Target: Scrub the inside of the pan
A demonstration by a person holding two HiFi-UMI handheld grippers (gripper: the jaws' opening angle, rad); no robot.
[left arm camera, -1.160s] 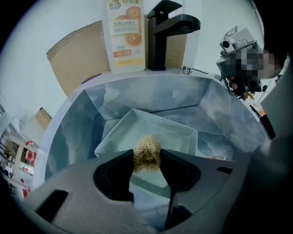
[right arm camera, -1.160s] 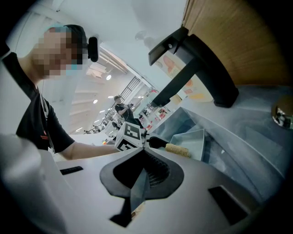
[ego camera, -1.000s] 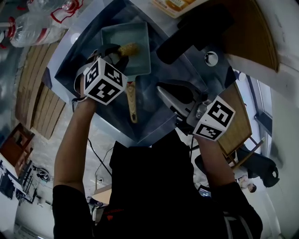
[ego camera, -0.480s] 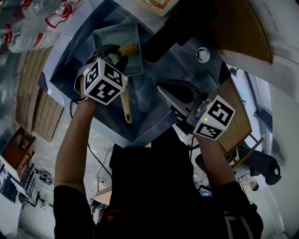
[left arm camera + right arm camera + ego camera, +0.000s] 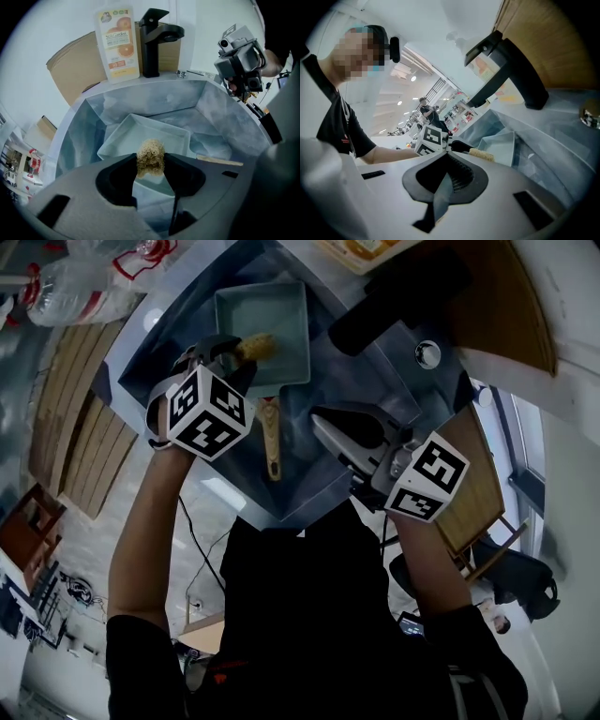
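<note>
Left gripper clamped on scrubber, pan just ahead — press down, sweep corners. Right gripper closed, empty.

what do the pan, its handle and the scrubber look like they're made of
Pan: probably coated metal; smooth, matte pale-teal surface, thin straight walls.
Handle: wood; tan, unpainted look.
Scrubber: coarse curly fibre, maybe loofah or plastic; yellowish, frizzy tuft.

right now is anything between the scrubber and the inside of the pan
Nothing visible does. The left tool grips the scrubber right at the pan, whose inside is bare. The right tool is shut and off to the side.
</note>
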